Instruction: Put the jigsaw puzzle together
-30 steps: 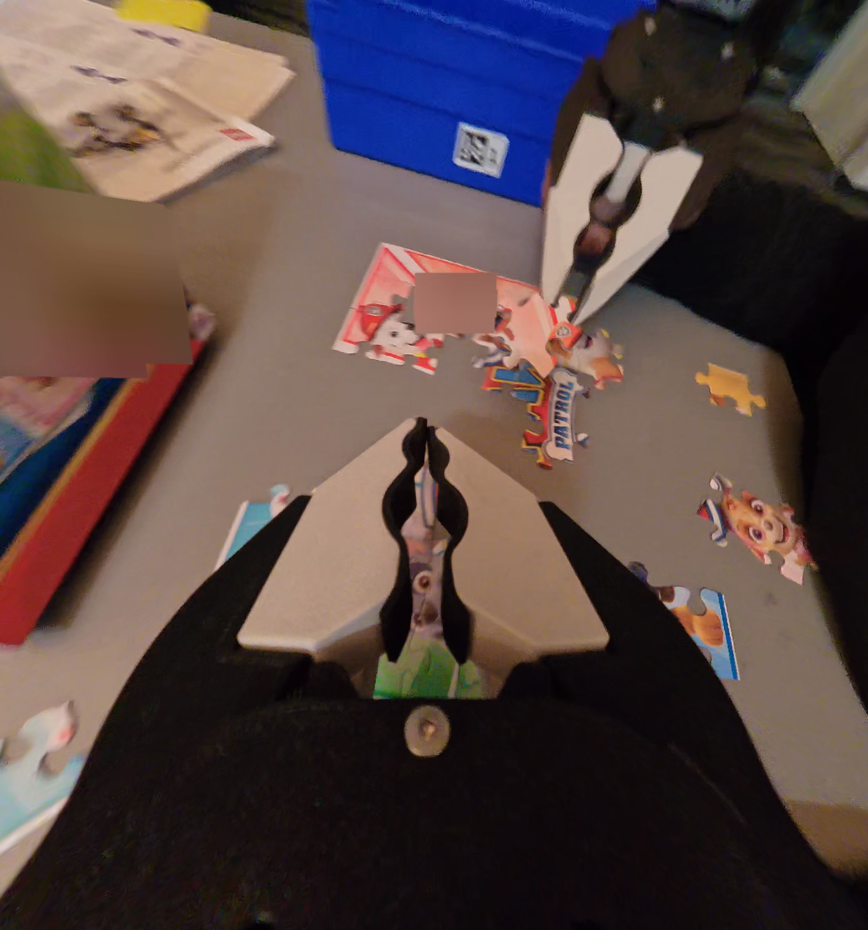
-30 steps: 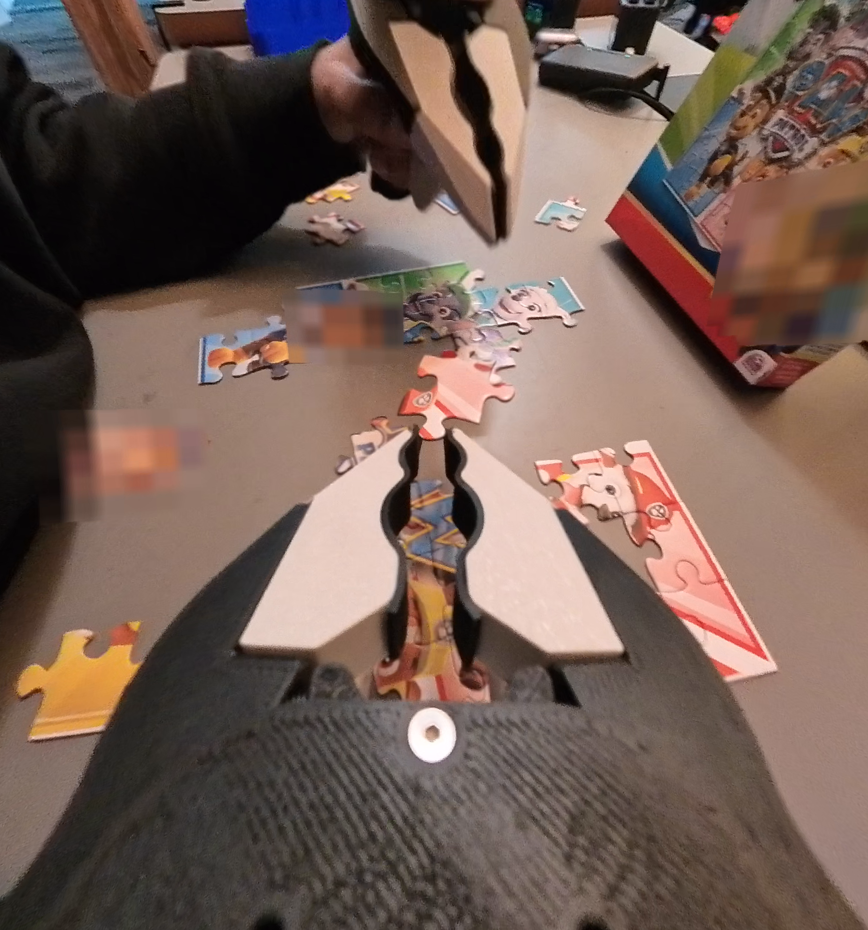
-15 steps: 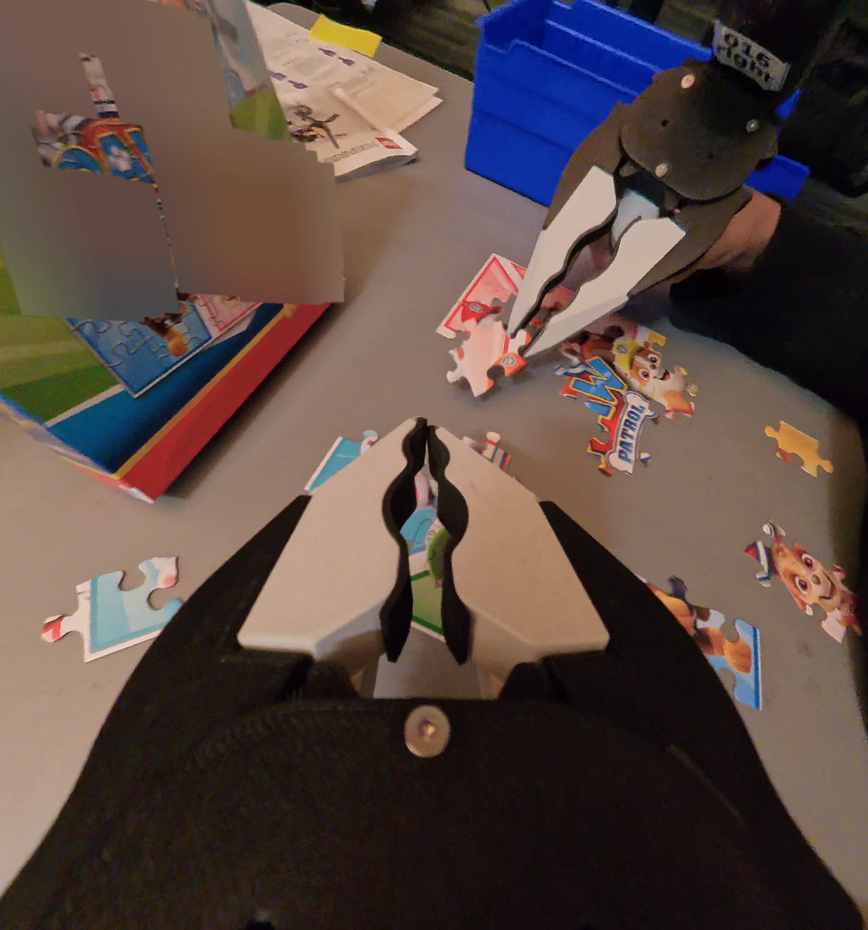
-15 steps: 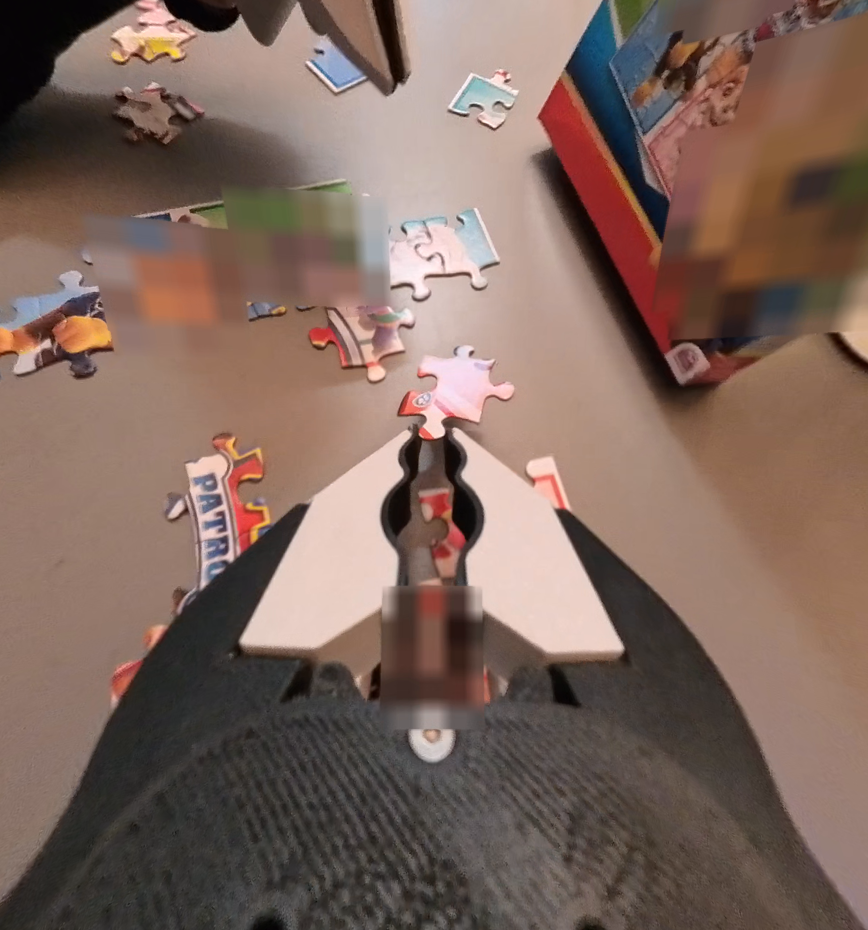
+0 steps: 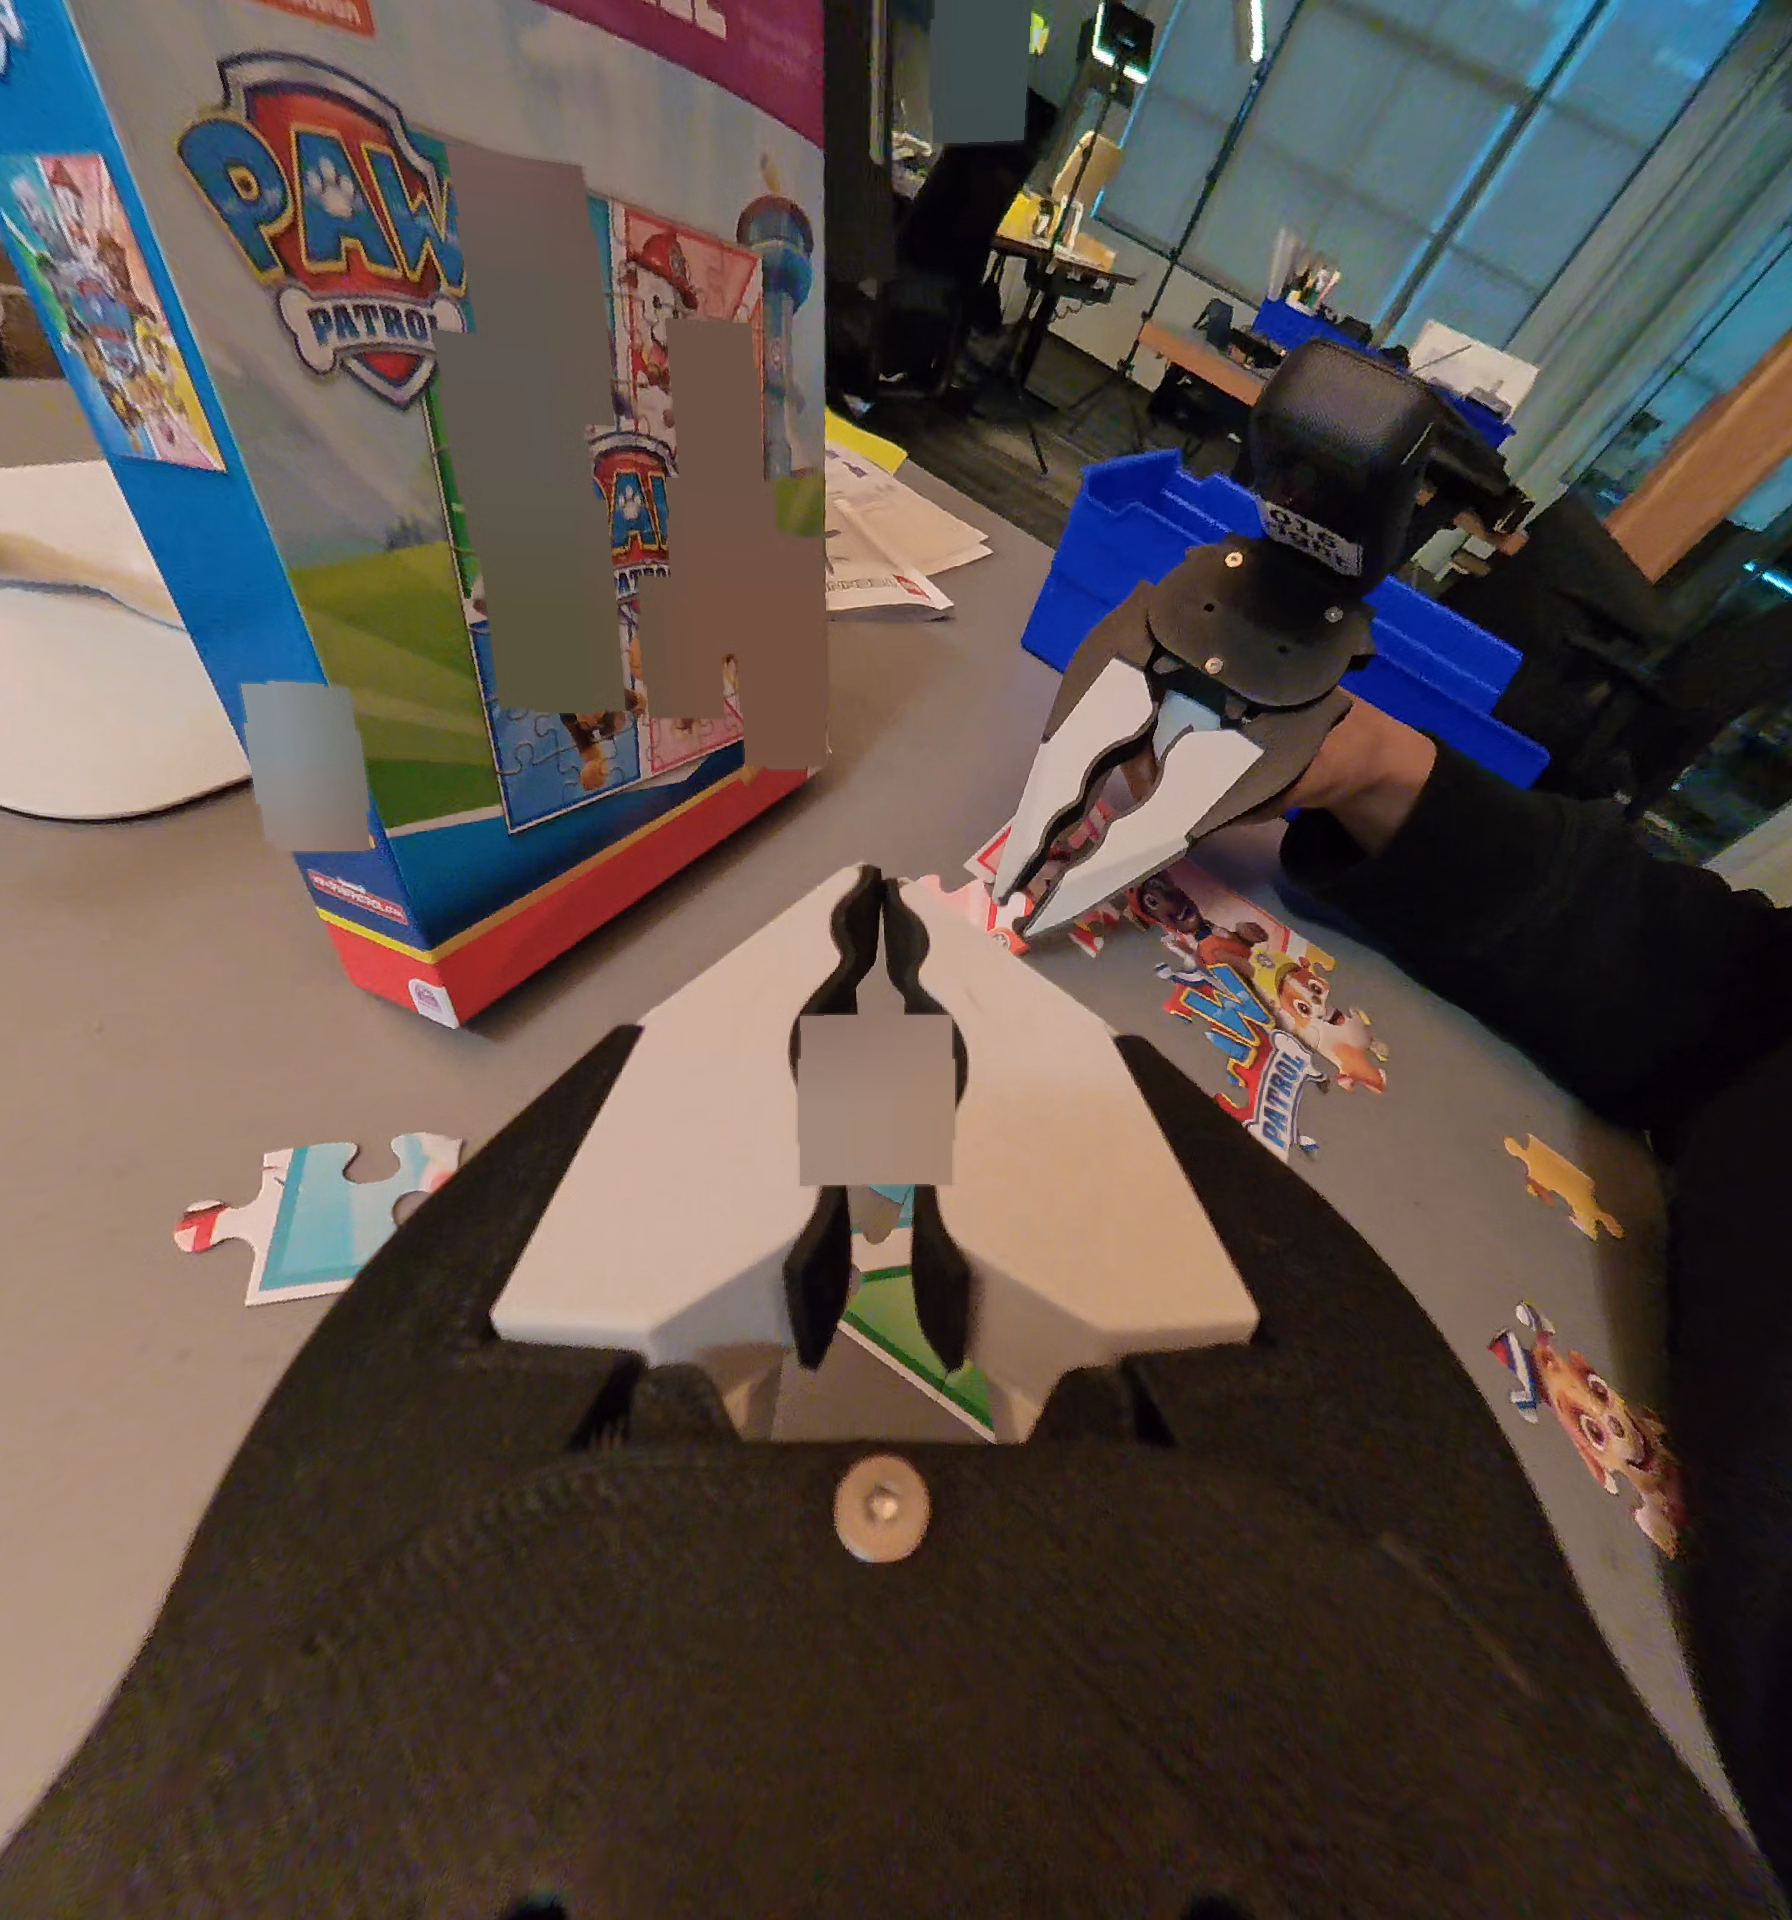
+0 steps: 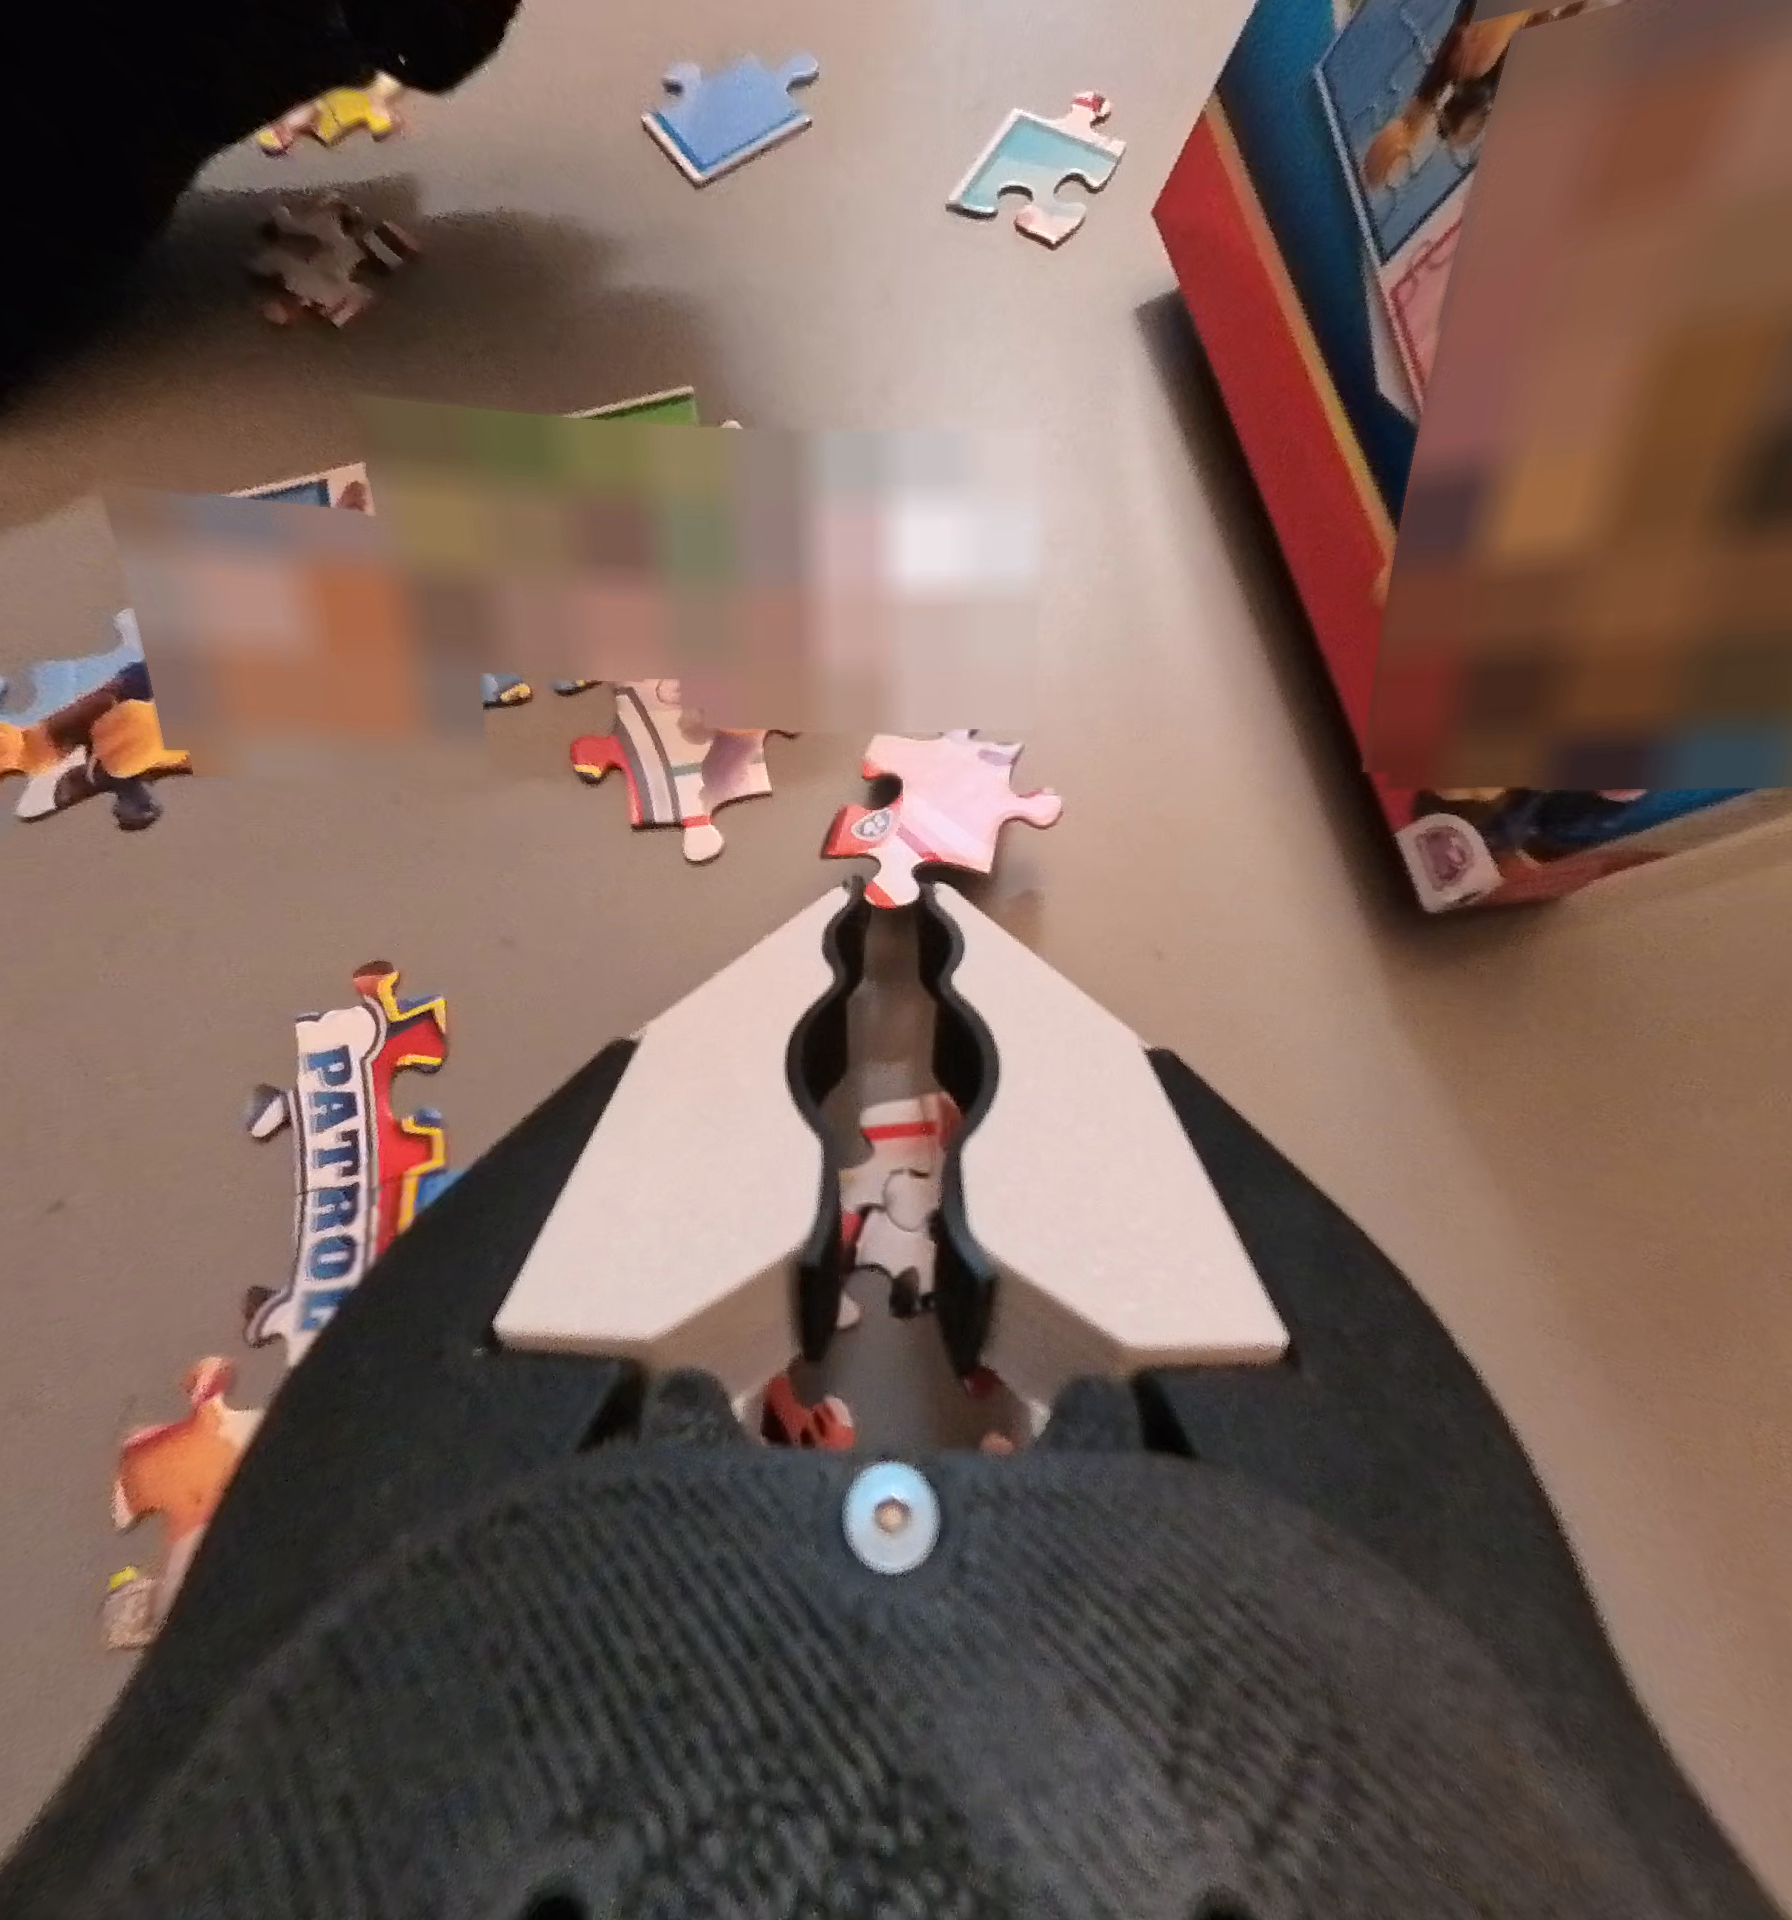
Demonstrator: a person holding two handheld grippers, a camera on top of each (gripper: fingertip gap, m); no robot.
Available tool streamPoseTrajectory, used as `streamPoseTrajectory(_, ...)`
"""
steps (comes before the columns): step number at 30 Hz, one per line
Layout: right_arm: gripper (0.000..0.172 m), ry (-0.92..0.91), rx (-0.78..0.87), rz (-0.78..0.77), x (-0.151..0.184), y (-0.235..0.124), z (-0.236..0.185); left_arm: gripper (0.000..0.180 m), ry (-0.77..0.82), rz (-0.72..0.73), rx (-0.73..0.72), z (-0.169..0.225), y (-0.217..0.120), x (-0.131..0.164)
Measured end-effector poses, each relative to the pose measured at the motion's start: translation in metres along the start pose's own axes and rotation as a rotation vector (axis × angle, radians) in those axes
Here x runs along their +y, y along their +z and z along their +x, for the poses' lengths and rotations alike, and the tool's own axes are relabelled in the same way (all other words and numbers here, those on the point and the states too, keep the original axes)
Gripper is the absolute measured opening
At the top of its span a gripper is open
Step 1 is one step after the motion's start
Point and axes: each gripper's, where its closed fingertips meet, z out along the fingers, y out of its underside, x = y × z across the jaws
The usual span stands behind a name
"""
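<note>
My right gripper [image 6: 890, 888] is shut on the tab of a pink and red puzzle piece [image 6: 939, 805] and holds it low over the grey table [image 6: 1131, 1039]. In the left wrist view the right gripper [image 5: 1022, 920] points down at the table with that piece [image 5: 949, 896] at its tips, just right of my left fingertips. My left gripper [image 5: 881, 894] is shut with nothing between its tips. A group of joined pieces [image 5: 1193, 914] lies right behind the right gripper. A piece with lettering [image 5: 1276, 1081] lies to the right.
A tall puzzle box [image 5: 559, 520] stands at the left and also shows in the right wrist view [image 6: 1287, 416]. A blue bin [image 5: 1235, 582] and papers [image 5: 902, 540] are behind. Loose pieces lie around: light blue [image 5: 310, 1216], yellow [image 5: 1557, 1184], a dog piece [image 5: 1588, 1423]. A dark sleeve [image 5: 1546, 935] is at right. The grippers' ends are close to 15 centimetres from one another.
The right gripper has carried the pink piece away from the lettered pieces toward the box and lowered it. The left gripper stayed shut and tilted up toward the box.
</note>
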Motion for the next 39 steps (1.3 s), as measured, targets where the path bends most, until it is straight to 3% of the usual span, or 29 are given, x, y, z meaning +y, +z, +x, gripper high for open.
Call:
streamPoseTrajectory(13, 0.007, 0.09, 0.159, -0.02, 0.015, -0.003, 0.036, 0.0, 0.02, -0.022, -0.083, -0.012, 0.0, 0.004)
streamPoseTrajectory(17, 0.007, 0.108, 0.203, -0.04, 0.019, -0.002, 0.04, 0.0, 0.115, -0.062, -0.412, -0.057, -0.04, -0.003)
streamPoseTrajectory(21, 0.007, 0.09, 0.2, -0.034, 0.018, -0.001, 0.036, 0.0, 0.117, 0.1, -0.639, -0.076, -0.101, -0.037)
streamPoseTrajectory(24, 0.013, 0.085, 0.225, -0.013, 0.012, -0.002, 0.036, 0.0, 0.086, 0.202, -0.66, -0.074, -0.123, -0.052)
streamPoseTrajectory(27, 0.029, 0.089, 0.296, 0.0, 0.006, -0.014, 0.036, 0.0, 0.096, 0.206, -0.689, -0.077, -0.133, -0.053)
streamPoseTrajectory(30, 0.03, 0.111, 0.35, 0.048, -0.004, -0.031, 0.025, 0.0, 0.118, 0.227, -0.701, -0.072, -0.145, -0.058)
streamPoseTrajectory(35, 0.031, 0.089, 0.359, 0.107, -0.027, -0.051, -0.029, 0.0, 0.142, 0.315, -0.708, -0.063, -0.184, -0.073)
streamPoseTrajectory(39, 0.03, 0.065, 0.4, 0.136, -0.043, -0.057, -0.068, 0.001, 0.077, 0.281, -0.616, -0.064, -0.203, -0.082)
